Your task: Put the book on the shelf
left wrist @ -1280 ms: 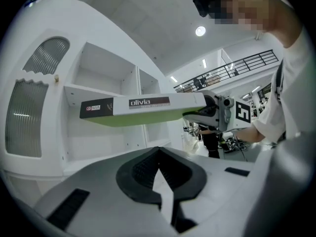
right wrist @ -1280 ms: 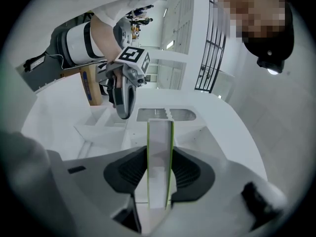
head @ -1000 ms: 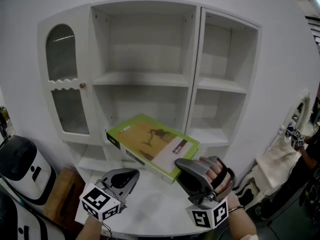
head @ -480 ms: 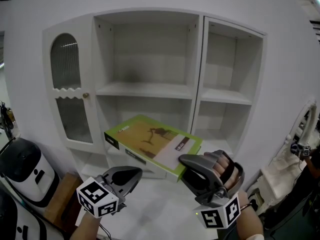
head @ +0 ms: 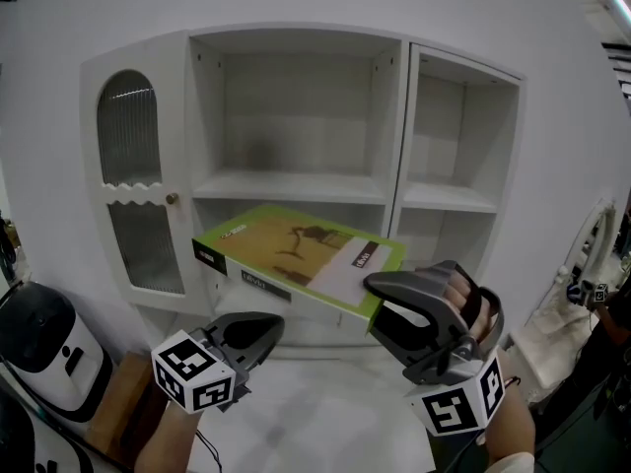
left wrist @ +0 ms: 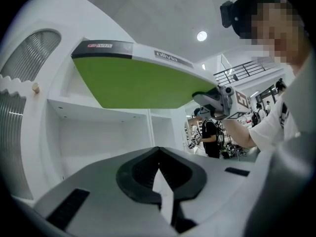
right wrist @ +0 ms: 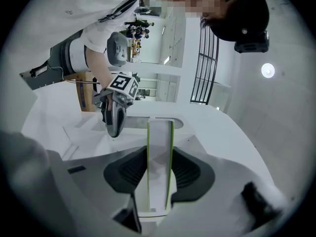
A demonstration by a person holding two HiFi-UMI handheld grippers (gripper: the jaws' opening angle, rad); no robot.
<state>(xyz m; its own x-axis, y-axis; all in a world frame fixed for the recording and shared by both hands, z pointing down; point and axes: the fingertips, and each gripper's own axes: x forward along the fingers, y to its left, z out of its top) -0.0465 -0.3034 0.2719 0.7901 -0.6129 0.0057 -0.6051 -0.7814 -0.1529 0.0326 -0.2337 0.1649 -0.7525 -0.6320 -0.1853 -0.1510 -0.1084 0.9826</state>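
The green-covered book [head: 296, 256] hangs level in front of the white shelf unit [head: 296, 186], at the height of its lower middle compartment. My right gripper [head: 381, 300] is shut on the book's near right corner. In the right gripper view the book's white page edge [right wrist: 159, 172] stands between the pads. My left gripper [head: 260, 329] is shut and empty, just below the book's near edge and apart from it. From the left gripper view the book's green underside [left wrist: 133, 83] spreads overhead, and the left gripper's jaws [left wrist: 158, 151] meet at the tips.
The unit has an arched ribbed-glass door [head: 128, 166] with a small knob at the left and a narrower open column [head: 449, 200] at the right. A white counter [head: 325, 412] lies below. A white-and-black appliance [head: 44, 348] stands at lower left, and a cloth bag [head: 567, 323] hangs at right.
The right gripper has lifted the book upward, from near the counter to the lower middle compartment's height. The left gripper stayed shut beneath it.
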